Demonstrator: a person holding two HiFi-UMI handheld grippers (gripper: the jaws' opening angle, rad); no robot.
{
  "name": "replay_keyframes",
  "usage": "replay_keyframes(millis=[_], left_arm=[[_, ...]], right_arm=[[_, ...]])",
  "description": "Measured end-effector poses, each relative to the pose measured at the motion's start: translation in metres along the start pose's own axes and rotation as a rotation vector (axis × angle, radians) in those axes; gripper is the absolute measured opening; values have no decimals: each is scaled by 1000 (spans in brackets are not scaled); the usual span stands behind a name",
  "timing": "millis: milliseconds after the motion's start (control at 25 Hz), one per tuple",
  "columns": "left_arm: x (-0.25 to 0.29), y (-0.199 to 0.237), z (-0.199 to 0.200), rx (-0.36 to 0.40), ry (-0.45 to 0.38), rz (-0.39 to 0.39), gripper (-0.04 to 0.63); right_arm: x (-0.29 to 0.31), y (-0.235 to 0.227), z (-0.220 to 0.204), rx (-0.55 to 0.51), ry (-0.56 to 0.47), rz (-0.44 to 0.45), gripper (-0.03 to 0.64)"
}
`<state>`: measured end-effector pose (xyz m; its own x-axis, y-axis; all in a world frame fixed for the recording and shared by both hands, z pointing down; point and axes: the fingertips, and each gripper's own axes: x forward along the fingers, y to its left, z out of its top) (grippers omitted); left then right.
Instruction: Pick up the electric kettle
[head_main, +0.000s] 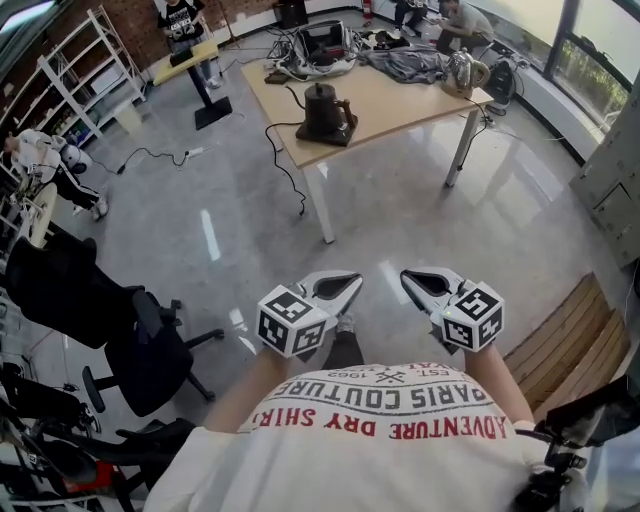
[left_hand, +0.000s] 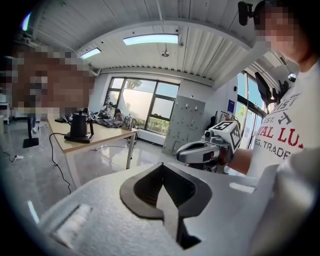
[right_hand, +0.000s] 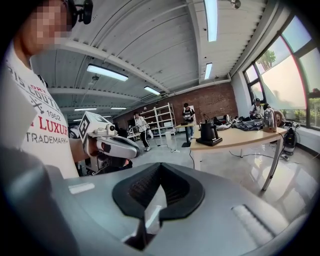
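Observation:
The black electric kettle (head_main: 324, 108) stands on its base on the near left part of a wooden table (head_main: 400, 105), far ahead of me across the floor. It shows small in the left gripper view (left_hand: 79, 125) and in the right gripper view (right_hand: 207, 131). Both grippers are held close to my body, side by side and well short of the table. The left gripper (head_main: 348, 285) (left_hand: 162, 172) is shut with nothing in it. The right gripper (head_main: 410, 278) (right_hand: 159, 169) is shut and empty too. Each gripper view shows the other gripper alongside.
A silver kettle (head_main: 462, 70) and a heap of clothes (head_main: 410, 62) lie at the table's far end. A black cable (head_main: 285, 165) hangs from the table to the floor. Office chairs (head_main: 150, 350) stand at my left, a wooden bench (head_main: 570, 340) at my right. People stand at the back.

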<state>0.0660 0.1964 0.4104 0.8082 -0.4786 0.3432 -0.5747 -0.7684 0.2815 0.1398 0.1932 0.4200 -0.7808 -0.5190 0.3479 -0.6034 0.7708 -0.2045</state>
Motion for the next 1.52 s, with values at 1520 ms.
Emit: replay_keyframes(millis=[1520], left_arm=[[53, 343, 101, -90, -12, 46, 3]], right_arm=[[246, -195, 109, 11, 69, -84, 5]])
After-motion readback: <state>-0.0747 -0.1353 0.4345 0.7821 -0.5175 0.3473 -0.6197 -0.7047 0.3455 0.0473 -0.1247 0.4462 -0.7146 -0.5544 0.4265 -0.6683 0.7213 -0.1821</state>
